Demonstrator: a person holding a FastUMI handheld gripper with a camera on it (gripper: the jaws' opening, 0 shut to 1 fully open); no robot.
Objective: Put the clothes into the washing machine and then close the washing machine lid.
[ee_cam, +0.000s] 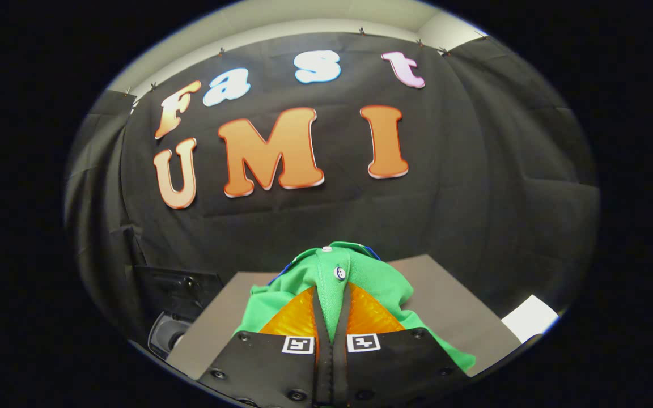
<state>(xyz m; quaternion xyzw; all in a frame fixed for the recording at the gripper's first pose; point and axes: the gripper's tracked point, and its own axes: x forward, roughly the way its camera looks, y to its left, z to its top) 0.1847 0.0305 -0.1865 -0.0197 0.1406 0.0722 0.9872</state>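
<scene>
A green garment [372, 283] with white buttons is pinched between my two fingers, and my gripper [332, 300] is shut on it. The cloth bunches up over the fingers and hangs down on both sides, with a blue edge showing at its top. It is held above a grey tabletop [451, 306]. Off to the left, beside and below the table, a dark machine body [176, 289] with a round grey opening [168, 337] is partly visible; most of it is hidden.
The booth's black cloth wall [474, 181] stands close behind the table. A white sheet or block [530, 317] lies at the table's right end.
</scene>
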